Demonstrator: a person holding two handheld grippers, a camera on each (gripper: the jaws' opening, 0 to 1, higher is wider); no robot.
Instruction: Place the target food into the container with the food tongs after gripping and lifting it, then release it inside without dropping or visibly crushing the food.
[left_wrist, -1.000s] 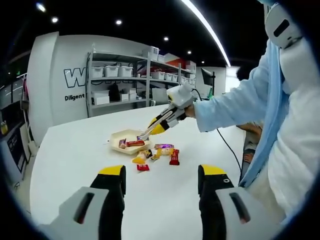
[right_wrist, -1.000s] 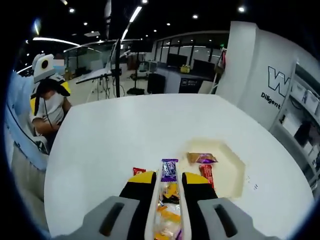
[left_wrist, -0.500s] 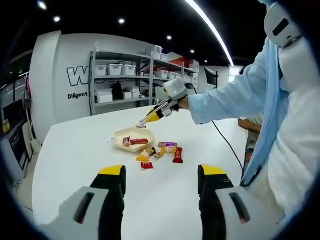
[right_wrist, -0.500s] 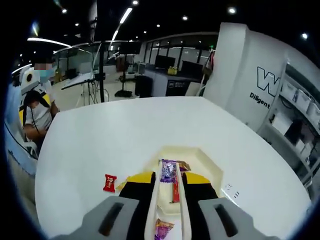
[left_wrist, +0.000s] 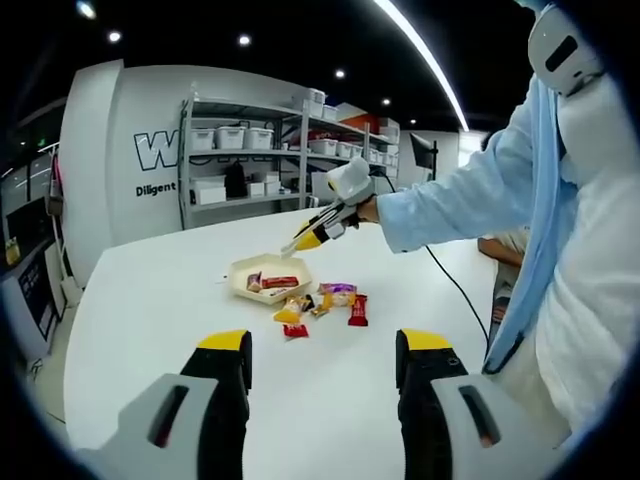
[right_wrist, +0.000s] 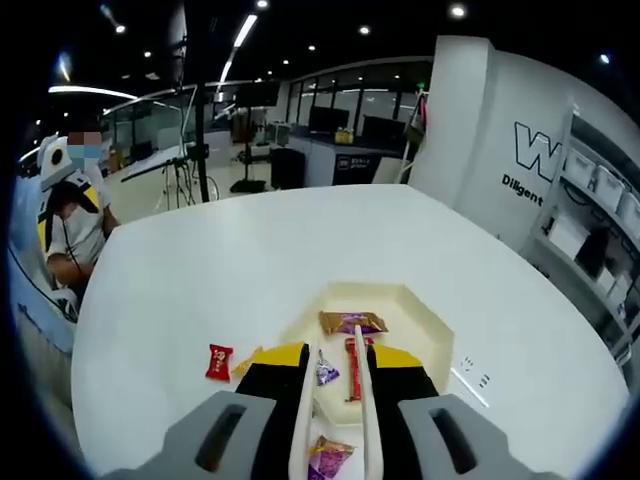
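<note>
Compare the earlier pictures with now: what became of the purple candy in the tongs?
The tongs, clamped in the right gripper, carried the purple candy over the tray and let it go; it now lies in the tray by the red bar and the brown packet. The loose sweets on the table and the left gripper stayed put.

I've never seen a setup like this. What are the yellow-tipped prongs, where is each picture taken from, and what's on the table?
There is no robot: a person holds a two-jaw gripper in each hand, each with a camera looking along its jaws. The left gripper is open and holds nothing. Its view faces the person's sleeve and the right gripper. The right gripper view looks along jaws shut on white food tongs, above a cream tray of wrapped snacks. More snacks lie on the white table.
</note>
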